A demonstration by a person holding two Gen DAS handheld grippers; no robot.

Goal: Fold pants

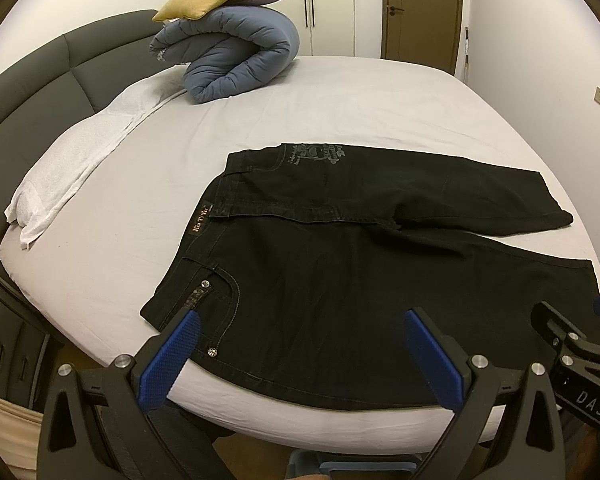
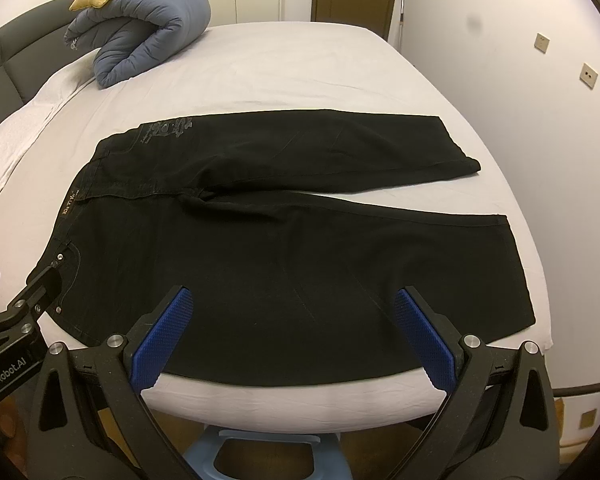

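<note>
Though over pants, both tongs wide, empty

The big bed has a pale sheet. Black pants lie flat right in front of the grippers. A rolled blue blanket and white towel lie farther off, left.

"DAS" on the right gripper, "GenRobot.AI" on the left gripper (pants label illegible)
</note>
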